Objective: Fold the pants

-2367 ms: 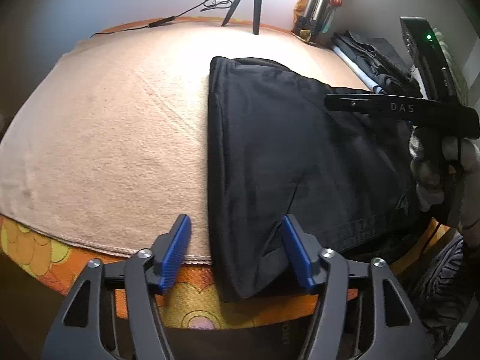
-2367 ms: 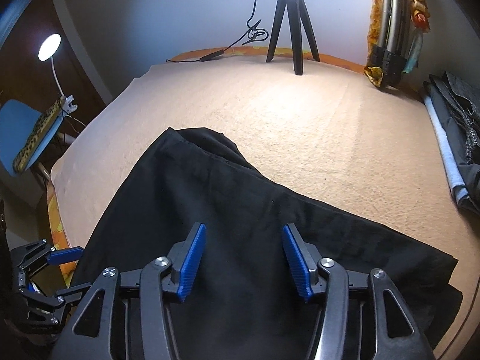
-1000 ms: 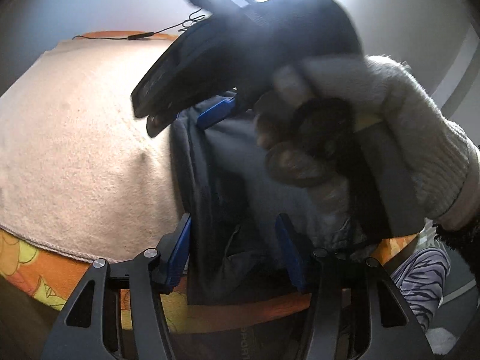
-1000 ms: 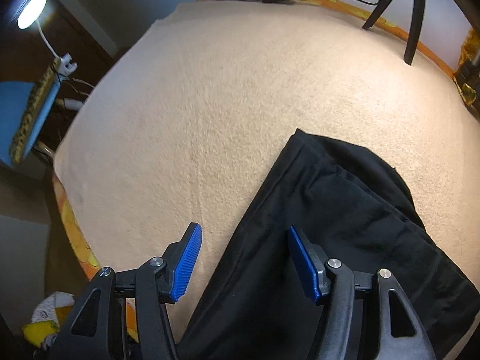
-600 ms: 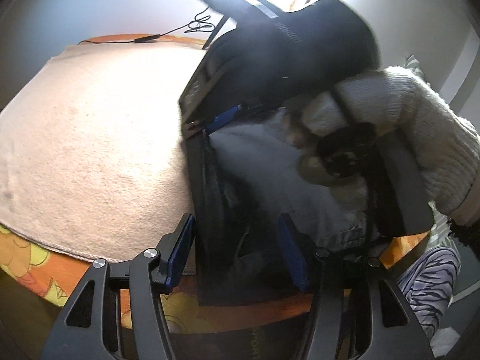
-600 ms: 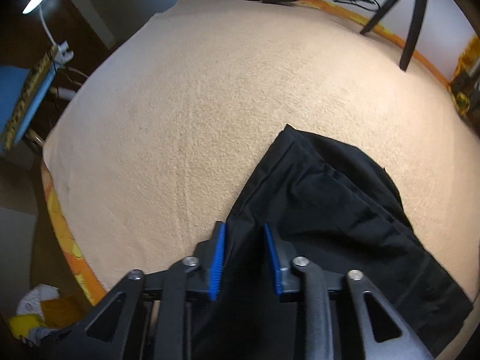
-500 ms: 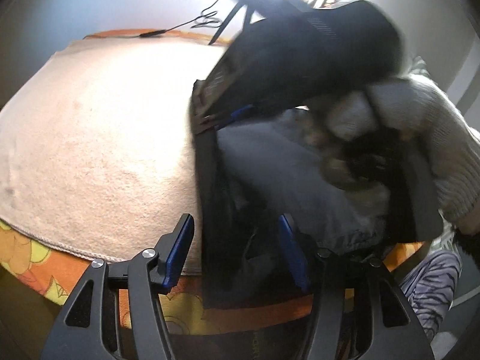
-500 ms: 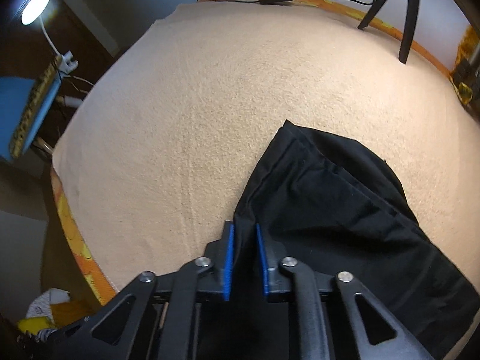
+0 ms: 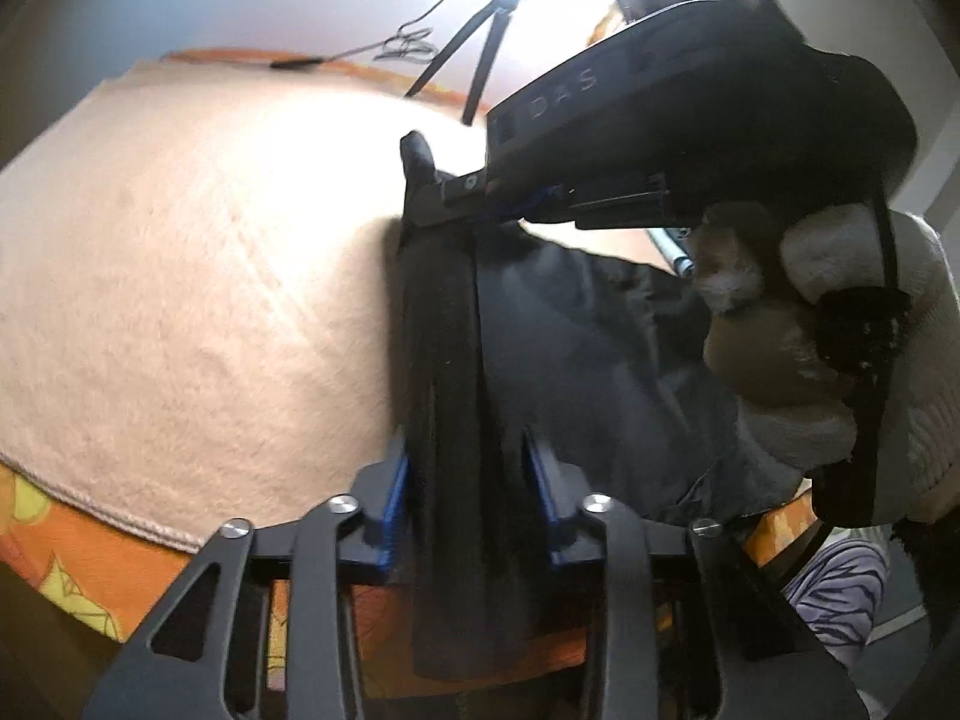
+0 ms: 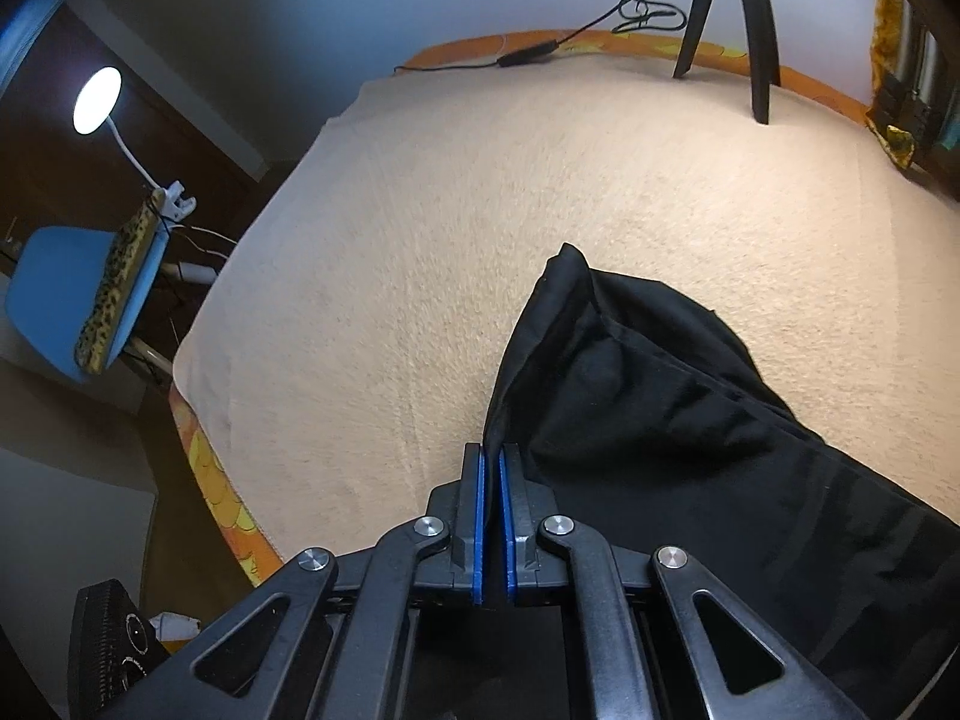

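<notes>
Black pants [image 10: 660, 420] lie on the beige blanket [image 10: 450, 240] of a bed. My right gripper [image 10: 489, 468] is shut on their left folded edge, which rises off the blanket as a ridge. In the left wrist view the right gripper [image 9: 420, 204] hangs over the pants [image 9: 456, 360], held by a white-gloved hand [image 9: 840, 360], with the fabric stretched up to its tips. My left gripper [image 9: 468, 480] is at the bed's near edge. Its jaws are closing, and a thick fold of the pants fills the gap from pad to pad.
A black tripod [image 10: 738, 30] and a cable [image 10: 528, 57] stand at the bed's far edge. A lamp [image 10: 96, 99] and a blue chair [image 10: 54, 288] are off the left side. The orange patterned sheet [image 9: 90, 540] shows at the near edge.
The right jaws shut on the pants' left edge and lifted it a little. The left jaws narrowed around the near fold. The edge between both grippers now stands up taut.
</notes>
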### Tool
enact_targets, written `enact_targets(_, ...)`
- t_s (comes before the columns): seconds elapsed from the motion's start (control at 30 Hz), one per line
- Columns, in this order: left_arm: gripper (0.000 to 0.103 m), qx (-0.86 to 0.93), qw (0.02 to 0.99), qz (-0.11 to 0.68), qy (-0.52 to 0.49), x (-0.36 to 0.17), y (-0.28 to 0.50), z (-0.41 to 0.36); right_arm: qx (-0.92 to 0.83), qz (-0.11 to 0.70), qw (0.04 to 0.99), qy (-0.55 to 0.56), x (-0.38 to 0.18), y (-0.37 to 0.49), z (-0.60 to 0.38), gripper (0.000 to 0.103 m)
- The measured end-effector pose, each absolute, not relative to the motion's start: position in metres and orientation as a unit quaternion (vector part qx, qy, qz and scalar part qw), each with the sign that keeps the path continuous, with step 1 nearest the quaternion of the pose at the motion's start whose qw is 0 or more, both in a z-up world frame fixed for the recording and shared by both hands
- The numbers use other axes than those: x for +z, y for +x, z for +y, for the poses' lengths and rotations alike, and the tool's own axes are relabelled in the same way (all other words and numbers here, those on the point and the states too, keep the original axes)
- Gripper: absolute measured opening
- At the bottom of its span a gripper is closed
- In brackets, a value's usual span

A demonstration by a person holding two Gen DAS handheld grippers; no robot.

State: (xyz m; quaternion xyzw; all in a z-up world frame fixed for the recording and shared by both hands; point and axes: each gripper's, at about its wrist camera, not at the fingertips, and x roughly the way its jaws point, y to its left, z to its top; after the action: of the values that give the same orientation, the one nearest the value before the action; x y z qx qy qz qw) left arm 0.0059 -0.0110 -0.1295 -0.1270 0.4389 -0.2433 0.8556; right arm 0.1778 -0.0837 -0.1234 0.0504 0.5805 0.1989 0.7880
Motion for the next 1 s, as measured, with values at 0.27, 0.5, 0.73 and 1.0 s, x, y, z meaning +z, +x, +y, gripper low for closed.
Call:
enact_targets(0.27,0.023,-0.269,0.868,0.407,-0.096,-0.118,-0.009,-0.028,0.193,0.591,0.782,0.049,-0.11,0.185,-0.095,0.033)
enact_targets(0.5,0.022,-0.282,0.869,0.398,-0.083,-0.114,-0.016,-0.037,0.175,0.6,0.78,0.012,-0.111,0.195,-0.083,0.039)
enact_targets(0.73,0.022,-0.298,0.869,0.389,-0.073,-0.107,-0.021,-0.05,0.158,0.598,0.786,0.012,-0.122,0.199,-0.088,0.012)
enact_targets(1.0,0.022,-0.326,0.866,0.372,-0.064,-0.093,-0.035,-0.064,0.165,0.554,0.815,0.052,-0.095,0.179,-0.124,0.002)
